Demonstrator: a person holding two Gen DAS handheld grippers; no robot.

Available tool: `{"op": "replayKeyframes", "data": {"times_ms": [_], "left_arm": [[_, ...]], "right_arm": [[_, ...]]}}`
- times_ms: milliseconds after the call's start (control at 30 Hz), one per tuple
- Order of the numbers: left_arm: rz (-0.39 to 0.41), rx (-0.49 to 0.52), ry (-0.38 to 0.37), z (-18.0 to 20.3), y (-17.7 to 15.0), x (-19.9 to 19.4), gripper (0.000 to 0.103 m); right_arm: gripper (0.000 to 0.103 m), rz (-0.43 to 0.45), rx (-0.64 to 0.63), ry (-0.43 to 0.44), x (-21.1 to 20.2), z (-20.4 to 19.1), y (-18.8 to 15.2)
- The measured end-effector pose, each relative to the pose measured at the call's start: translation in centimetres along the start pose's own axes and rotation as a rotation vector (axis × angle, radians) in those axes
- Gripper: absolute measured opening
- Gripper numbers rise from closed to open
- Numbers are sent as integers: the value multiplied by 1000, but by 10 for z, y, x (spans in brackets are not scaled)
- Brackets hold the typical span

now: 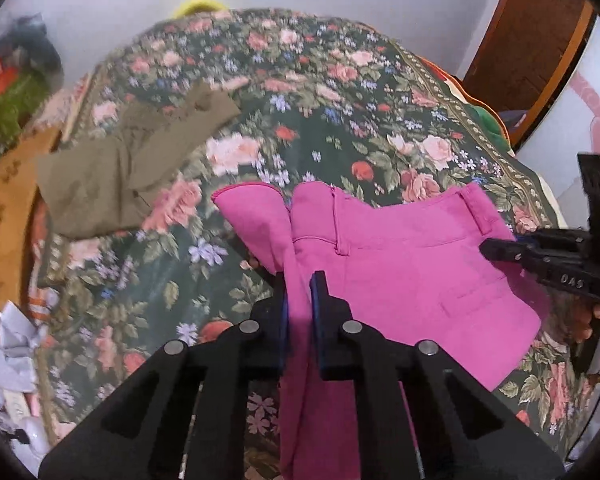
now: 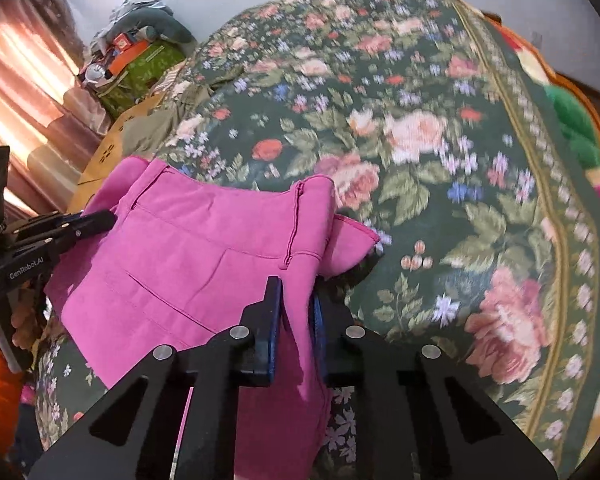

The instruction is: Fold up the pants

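Note:
Bright pink pants [image 1: 400,248] lie bunched on a dark floral bedspread [image 1: 320,120], waistband toward the far side. In the left wrist view, my left gripper [image 1: 300,288] is shut on a raised fold of the pink fabric, which hangs down between its fingers. My right gripper [image 1: 496,248] comes in from the right edge, pinching the other side of the waistband. The right wrist view shows the right gripper [image 2: 296,292] shut on a fold of the pants [image 2: 188,248]. There the left gripper [image 2: 100,220] grips the cloth at the left.
An olive-green garment [image 1: 132,168] lies spread on the bed's far left, beside a tan patterned piece [image 1: 8,216]. Crumpled grey cloth [image 1: 16,332] sits at the left edge. A wooden door [image 1: 540,40] stands behind on the right. Pink curtains [image 2: 20,80] and piled clutter [image 2: 132,56] fill the left.

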State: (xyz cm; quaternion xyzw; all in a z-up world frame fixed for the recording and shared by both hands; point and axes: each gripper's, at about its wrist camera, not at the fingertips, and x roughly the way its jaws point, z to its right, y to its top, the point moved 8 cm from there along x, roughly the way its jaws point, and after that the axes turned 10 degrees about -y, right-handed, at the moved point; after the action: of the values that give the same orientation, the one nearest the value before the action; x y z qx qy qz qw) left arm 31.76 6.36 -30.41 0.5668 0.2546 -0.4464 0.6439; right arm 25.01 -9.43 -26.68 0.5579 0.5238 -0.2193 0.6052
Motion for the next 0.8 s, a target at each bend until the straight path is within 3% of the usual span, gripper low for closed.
{"op": "replayKeyframes", "data": {"times_ms": [500,800], "left_arm": [[167,77,132,-22,56,-68,9],[224,-40,154,-89,95,-89,9]], "right_arm": [[12,182,-126,-25,-41,-51,83],[11,239,-186,-27,-37,-94,146]]}}
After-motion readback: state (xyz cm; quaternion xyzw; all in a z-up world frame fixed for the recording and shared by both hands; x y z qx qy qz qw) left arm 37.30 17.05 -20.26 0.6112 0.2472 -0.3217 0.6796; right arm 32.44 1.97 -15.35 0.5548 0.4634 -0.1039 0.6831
